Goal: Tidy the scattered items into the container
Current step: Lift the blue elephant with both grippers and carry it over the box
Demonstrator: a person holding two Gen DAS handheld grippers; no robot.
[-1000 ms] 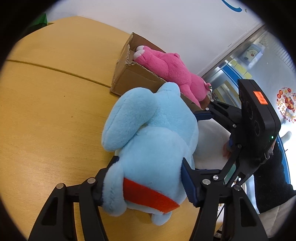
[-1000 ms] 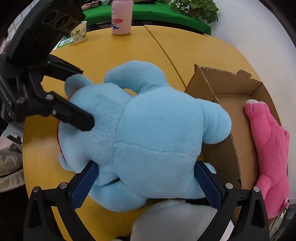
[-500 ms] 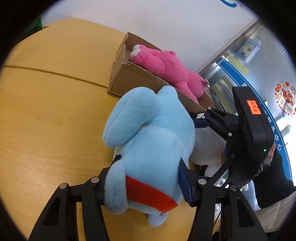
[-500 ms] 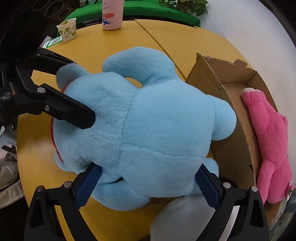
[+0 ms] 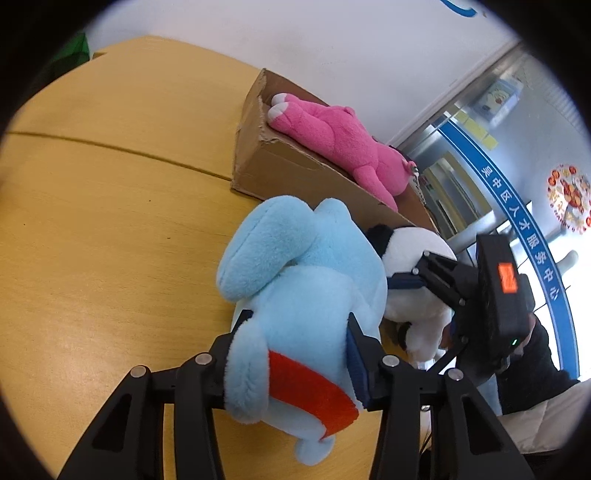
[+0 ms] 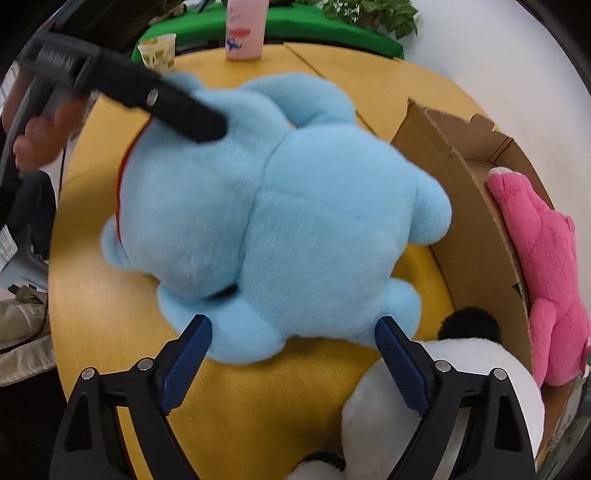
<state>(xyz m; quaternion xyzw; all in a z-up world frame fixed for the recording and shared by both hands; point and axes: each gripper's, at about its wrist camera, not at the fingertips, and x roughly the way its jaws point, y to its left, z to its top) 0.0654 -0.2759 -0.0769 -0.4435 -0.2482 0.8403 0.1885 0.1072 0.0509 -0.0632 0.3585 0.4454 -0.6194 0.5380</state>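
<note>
A large light-blue plush with a red collar is held above the wooden table. My left gripper is shut on its head end. My right gripper is open, its blue pads just clear of the plush's lower end. An open cardboard box stands beyond, with a pink plush lying in it; the box and pink plush also show at right in the right wrist view. A black-and-white plush lies beside the box, under my right gripper.
A pink bottle and a paper cup stand at the table's far edge, with green surface and a plant behind. A white wall lies behind the box. A glass door is at the right in the left wrist view.
My right gripper has let go of the blue plush and drawn back. The left gripper still holds the plush, which has moved away from the right gripper. The black-and-white plush is more exposed.
</note>
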